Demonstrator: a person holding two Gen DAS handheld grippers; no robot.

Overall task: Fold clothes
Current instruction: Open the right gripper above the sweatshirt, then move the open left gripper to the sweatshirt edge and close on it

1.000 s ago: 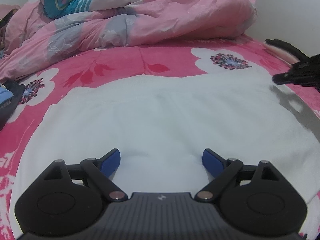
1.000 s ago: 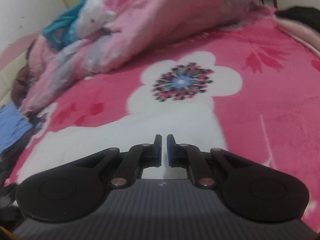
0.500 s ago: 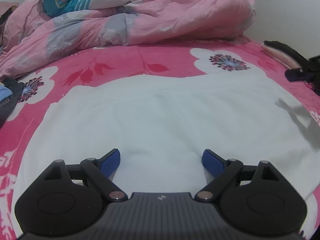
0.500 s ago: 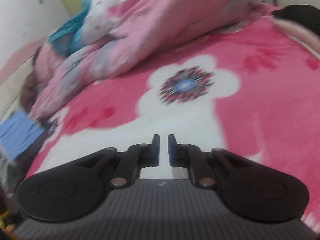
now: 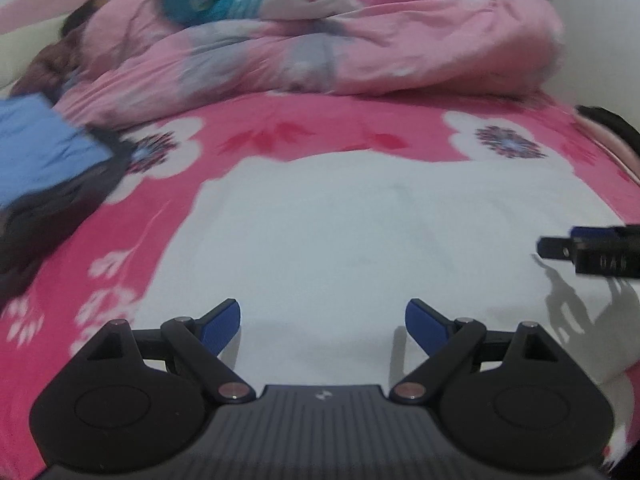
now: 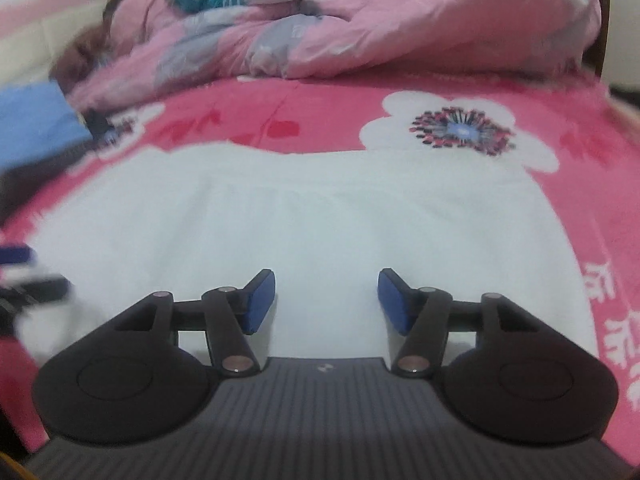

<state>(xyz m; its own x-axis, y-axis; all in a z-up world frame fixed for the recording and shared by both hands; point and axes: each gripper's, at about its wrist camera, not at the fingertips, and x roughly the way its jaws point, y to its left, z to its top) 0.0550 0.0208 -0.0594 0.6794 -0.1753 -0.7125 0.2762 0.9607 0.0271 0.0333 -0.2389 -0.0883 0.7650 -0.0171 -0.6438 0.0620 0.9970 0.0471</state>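
A white garment (image 5: 340, 224) lies spread flat on the pink flowered bed sheet (image 5: 304, 132); it also shows in the right wrist view (image 6: 304, 224). My left gripper (image 5: 322, 324) is open and empty, low over the garment's near part. My right gripper (image 6: 326, 300) is open and empty, also over the garment's near part. The right gripper shows at the right edge of the left wrist view (image 5: 592, 250), casting a shadow on the cloth. The left gripper appears blurred at the left edge of the right wrist view (image 6: 24, 276).
A crumpled pink duvet (image 5: 340, 48) with teal and white cloth on it fills the far side of the bed. A blue and dark pile of clothes (image 5: 44, 168) lies at the left. A dark object (image 5: 608, 124) lies at the right bed edge by the wall.
My right gripper has opened and swung back over the near part of the white garment. The left gripper's view shifted left; its jaws stayed open.
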